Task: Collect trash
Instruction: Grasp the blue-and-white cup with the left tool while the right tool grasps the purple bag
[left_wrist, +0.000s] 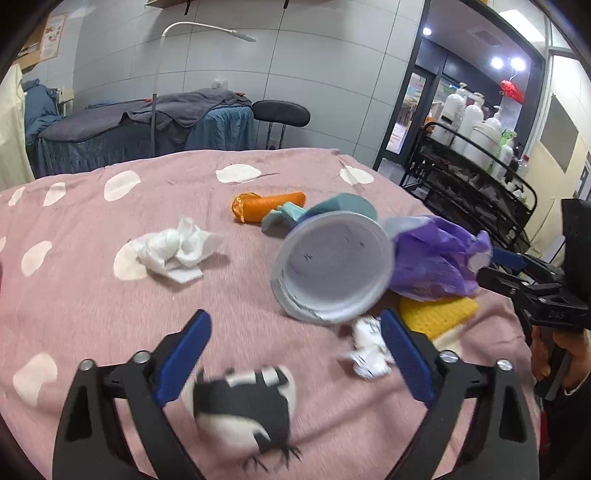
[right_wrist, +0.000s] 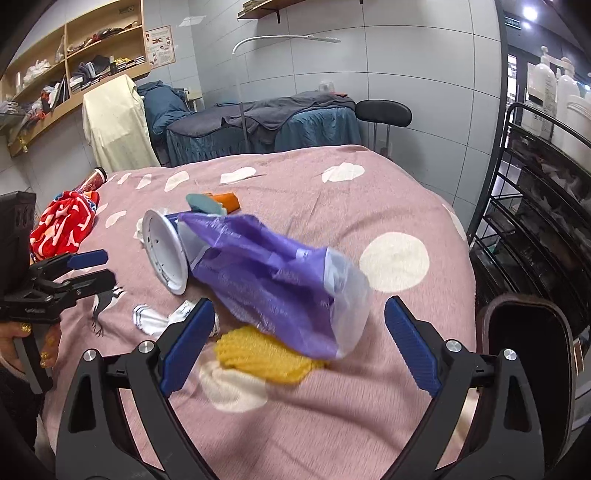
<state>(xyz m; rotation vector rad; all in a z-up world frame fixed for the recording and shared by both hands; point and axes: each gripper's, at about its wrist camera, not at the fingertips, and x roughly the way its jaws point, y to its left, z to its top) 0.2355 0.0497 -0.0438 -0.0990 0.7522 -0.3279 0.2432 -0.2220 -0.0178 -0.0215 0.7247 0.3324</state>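
The left gripper (left_wrist: 295, 354) is hovering over the pink bedspread (left_wrist: 110, 295) at the lower middle of its frame, jaws spread wide with nothing between them. The right gripper (right_wrist: 299, 343) is likewise hanging released, its fingers straddling the purple bag (right_wrist: 273, 273) without touching it. A white cup (left_wrist: 332, 266) is lying on its side at frame centre, against the bag. A yellow sponge (right_wrist: 258, 358) is peeking from under the bag. A crumpled tissue (left_wrist: 173, 251) is sitting left of centre, an orange wrapper (left_wrist: 266, 206) above the cup.
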